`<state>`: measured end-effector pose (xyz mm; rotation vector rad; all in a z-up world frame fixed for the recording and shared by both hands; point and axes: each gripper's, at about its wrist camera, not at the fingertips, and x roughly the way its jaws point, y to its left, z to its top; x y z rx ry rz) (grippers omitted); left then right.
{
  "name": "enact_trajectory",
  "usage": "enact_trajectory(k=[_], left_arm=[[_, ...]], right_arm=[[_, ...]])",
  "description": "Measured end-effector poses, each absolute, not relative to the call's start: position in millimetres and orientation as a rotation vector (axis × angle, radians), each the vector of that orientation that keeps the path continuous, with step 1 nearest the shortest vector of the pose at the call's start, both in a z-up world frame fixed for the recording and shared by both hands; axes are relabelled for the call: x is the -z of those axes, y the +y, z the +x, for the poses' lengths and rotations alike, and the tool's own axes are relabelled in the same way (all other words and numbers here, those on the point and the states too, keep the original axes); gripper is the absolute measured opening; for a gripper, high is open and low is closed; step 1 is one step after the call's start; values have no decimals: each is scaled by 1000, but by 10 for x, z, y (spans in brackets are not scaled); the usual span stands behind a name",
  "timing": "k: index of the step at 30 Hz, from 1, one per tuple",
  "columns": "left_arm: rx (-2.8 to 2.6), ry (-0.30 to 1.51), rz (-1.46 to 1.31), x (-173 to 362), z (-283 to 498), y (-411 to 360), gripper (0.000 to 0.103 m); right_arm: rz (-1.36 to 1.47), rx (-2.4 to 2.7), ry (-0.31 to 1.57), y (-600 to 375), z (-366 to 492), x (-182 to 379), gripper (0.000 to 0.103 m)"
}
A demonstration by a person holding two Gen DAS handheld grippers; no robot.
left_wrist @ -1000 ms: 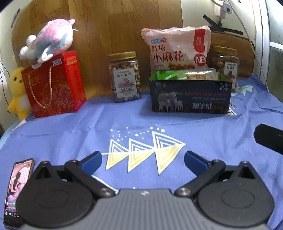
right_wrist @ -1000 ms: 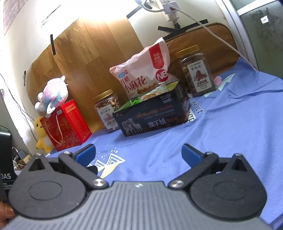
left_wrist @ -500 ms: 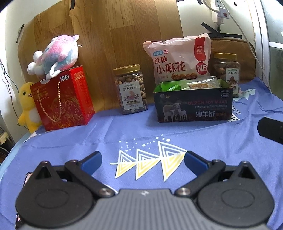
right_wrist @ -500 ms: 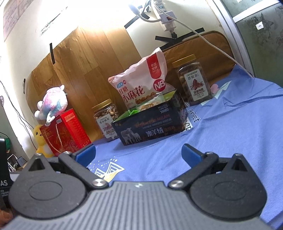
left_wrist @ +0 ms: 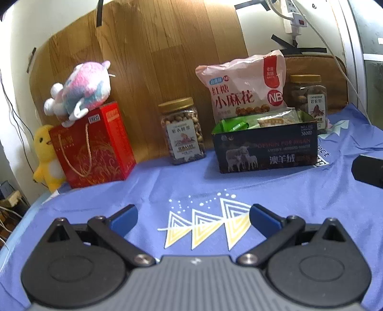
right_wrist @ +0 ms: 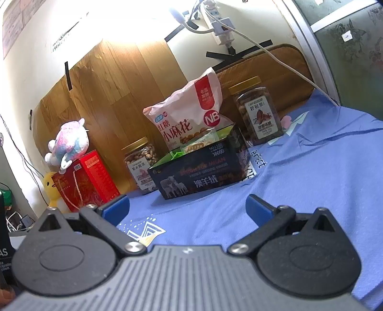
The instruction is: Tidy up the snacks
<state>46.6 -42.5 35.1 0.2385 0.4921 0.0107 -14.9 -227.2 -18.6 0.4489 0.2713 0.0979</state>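
My left gripper [left_wrist: 192, 216] and right gripper [right_wrist: 188, 205] hover released and empty over the blue cloth [left_wrist: 167, 186]. At 12 o'clock, the dark snack box [left_wrist: 265, 150] (packets inside) sits before the pink snack bag [left_wrist: 244, 88], between two nut jars [left_wrist: 183, 131].

- Red gift bag [left_wrist: 93, 148] at far left, with a pink plush toy [left_wrist: 81, 92] on top.
- Yellow duck toy [left_wrist: 46, 155] just left of the bag.
- Power strip [left_wrist: 295, 18] on the far wall.
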Motion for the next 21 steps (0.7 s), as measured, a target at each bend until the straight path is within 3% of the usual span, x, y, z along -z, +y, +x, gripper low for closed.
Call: enact_trajectory(k=[21], left_arm=[[-35,482,246,-359,479,-414,103]], right_arm=[[422,-90,253,-2247,-169,156,103]])
